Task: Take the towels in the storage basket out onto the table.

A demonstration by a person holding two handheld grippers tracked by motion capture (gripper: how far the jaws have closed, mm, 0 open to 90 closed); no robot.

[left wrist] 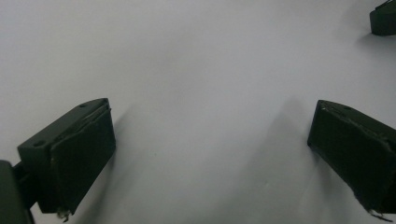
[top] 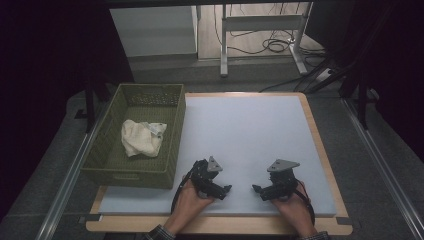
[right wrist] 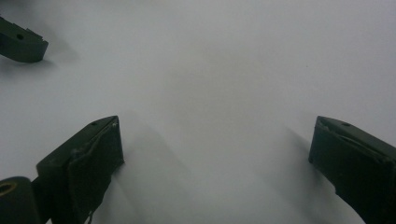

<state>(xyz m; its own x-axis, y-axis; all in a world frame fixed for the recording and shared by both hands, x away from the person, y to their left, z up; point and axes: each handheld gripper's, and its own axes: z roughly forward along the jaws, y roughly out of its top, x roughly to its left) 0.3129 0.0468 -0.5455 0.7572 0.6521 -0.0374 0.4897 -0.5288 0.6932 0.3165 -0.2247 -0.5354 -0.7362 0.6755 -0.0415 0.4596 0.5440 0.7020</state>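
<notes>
Two hand-held grippers rest low on the near part of a pale grey-blue mat (top: 250,140), their tips turned toward each other and well apart. The left gripper (top: 226,189) has its jaws spread wide with bare mat between them; its pads are blocky black wedges with scuffed, frayed edges. The right gripper (top: 257,189) is likewise spread, clamped on nothing, with the same worn black pads. Each carries a grey three-cornered plate on top. The mat is smooth and matte, lying on a light wooden table (top: 327,165). At the table's left edge stands a rectangular olive-green woven basket (top: 107,145) holding a crumpled cream cloth (top: 140,140), soft and rumpled.
</notes>
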